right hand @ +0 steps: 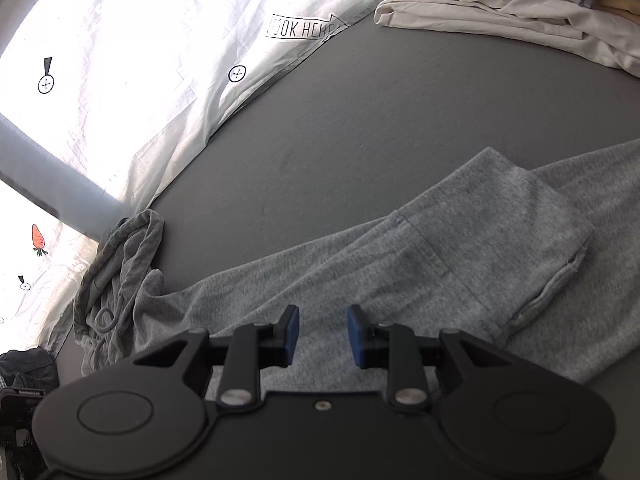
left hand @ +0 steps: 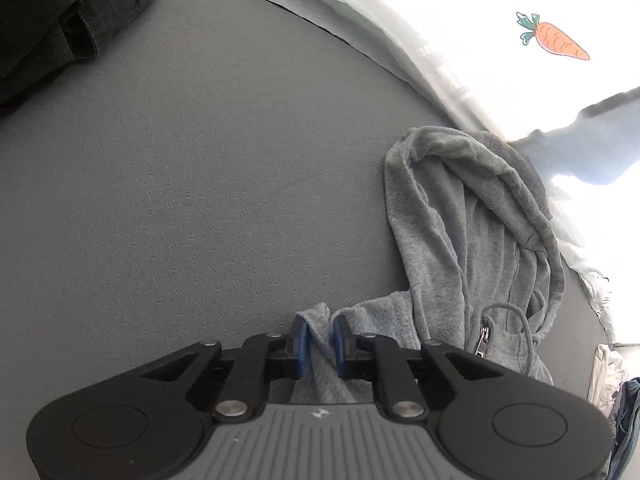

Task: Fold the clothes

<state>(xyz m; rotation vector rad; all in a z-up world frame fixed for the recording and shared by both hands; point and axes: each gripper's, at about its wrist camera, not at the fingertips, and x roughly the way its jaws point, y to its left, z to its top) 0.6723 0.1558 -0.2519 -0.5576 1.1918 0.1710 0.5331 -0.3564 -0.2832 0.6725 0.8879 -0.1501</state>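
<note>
Grey hoodie (right hand: 400,264): spread on the grey table (right hand: 360,120), hood (left hand: 472,216) bunched far left; folding barely begun. Left gripper (left hand: 320,334): clamped on a hoodie edge. Right gripper (right hand: 323,334): jaws apart over the body. White garments (right hand: 500,20): far right, unfolded.

We see a hoodie (right hand: 400,248) in heathered grey, with a grey cord (left hand: 520,320) and a silver zipper pull (left hand: 483,336). The table surface (left hand: 200,180) is plain dark grey. The sheet (right hand: 160,60) is white with small prints: an orange carrot (left hand: 554,36) with green leaves, black circles and black letters. Our grippers are black with blue pads (right hand: 291,328). The trousers (right hand: 500,12) are cream-white; another garment (left hand: 48,12) is nearly black.
</note>
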